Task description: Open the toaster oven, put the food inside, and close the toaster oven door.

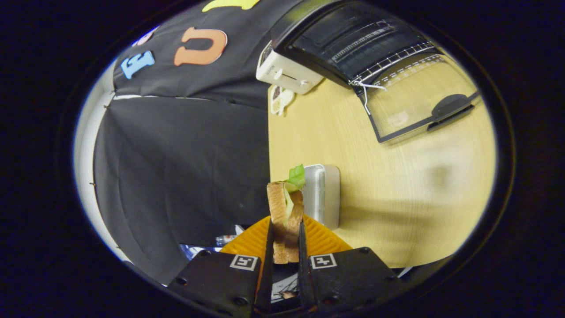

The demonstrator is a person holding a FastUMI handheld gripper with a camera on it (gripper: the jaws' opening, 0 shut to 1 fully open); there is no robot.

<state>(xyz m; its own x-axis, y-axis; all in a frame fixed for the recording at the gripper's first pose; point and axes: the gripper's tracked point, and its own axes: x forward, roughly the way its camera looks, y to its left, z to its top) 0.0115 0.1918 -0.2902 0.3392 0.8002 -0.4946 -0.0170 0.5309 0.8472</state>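
Gripper (286,236) closed on a sandwich (286,212) — both fingers press against its two bread slices, one on each side, with a pale filling showing between the slices and a green lettuce leaf (296,176) standing out at the far end. The sandwich is held on edge, clear of the surface, extending forward past the fingertips. Directly beneath it lies an orange ribbed plate (324,238), set at the near edge of the light wooden tabletop (410,198). Just beyond the plate, beside the held sandwich, sits a pale rectangular block (324,198); its nature cannot be told. The toaster oven (353,39) stands at the far edge of the tabletop, well apart from the gripper. Its glass door (410,106) is open, folded down flat toward the tabletop, with a dark handle (452,108) along its outer edge. A wire rack (388,62) is visible inside the dark cavity, and a thin wire hook (365,90) sits at the door's hinge corner. A white control panel with knobs (287,73) forms the oven's end nearest the tabletop's side edge. Just in front of that panel, at the tabletop's side edge, lies a small pale item with dark spots (279,98) — too small to identify.
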